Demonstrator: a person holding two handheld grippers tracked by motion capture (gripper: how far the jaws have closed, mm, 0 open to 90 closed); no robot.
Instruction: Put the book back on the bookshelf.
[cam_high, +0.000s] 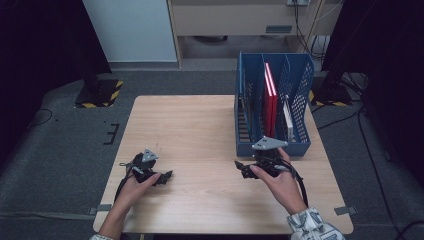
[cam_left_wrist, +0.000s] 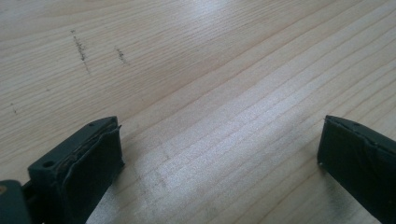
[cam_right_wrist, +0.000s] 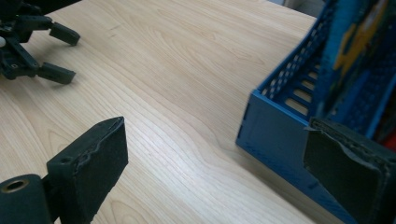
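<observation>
On the desk (cam_high: 200, 130), near edge: both claws rest low, well apart.
Right claw (cam_high: 239, 166): released, jaws spread wide, nothing between them; just beside the front wall of the blue file rack (cam_high: 272, 148).
Left claw (cam_high: 169, 175): released, jaws apart over bare wood, holding nothing.
Rack contents: red book (cam_high: 270, 97) upright, long axis running away from the person.
Nearer hand: the right, by judgement; the book lies ahead and to its right.
</observation>
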